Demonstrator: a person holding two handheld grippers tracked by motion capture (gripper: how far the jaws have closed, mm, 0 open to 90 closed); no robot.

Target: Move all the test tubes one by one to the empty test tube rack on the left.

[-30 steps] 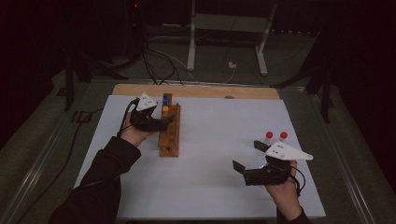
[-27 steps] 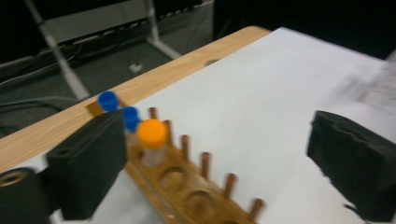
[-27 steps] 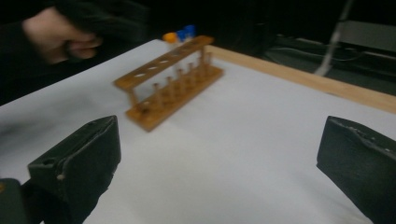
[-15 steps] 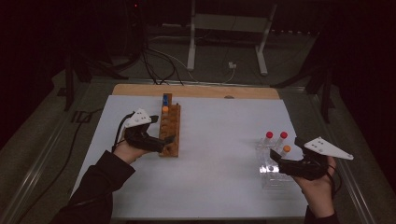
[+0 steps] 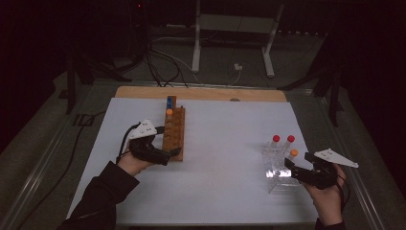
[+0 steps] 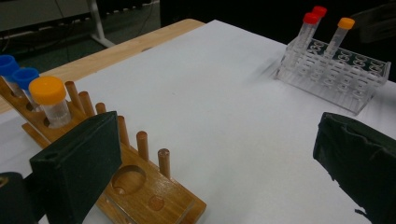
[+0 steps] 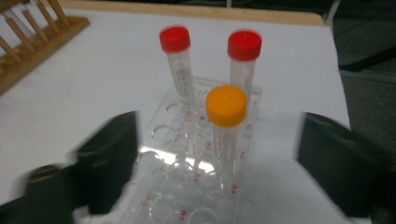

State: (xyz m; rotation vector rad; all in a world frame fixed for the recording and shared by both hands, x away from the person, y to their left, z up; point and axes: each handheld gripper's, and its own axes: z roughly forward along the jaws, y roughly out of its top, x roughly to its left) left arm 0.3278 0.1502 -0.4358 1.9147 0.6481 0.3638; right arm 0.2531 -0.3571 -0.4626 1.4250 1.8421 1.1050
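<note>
From above, my right gripper (image 5: 290,166) sits at the clear tube rack (image 5: 277,165), jaws just closing in, nothing pinched yet. Its own camera shows the orange-capped tube (image 7: 226,126) standing between them, two red-capped tubes (image 7: 175,65) behind. My left gripper (image 5: 174,153) gapes empty beside the wooden rack (image 6: 140,196); its view reveals another orange-capped tube (image 6: 50,100) and blue caps (image 6: 14,72) there.

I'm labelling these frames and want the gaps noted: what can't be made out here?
- Printed marks on the clear rack: right gripper view, motion blur.
- Graduations on the orange-capped tube: same blur.
- Blue-capped tubes: left gripper view, cut off by the left edge.
- Wooden rack holes: high view, too small and dim.
</note>
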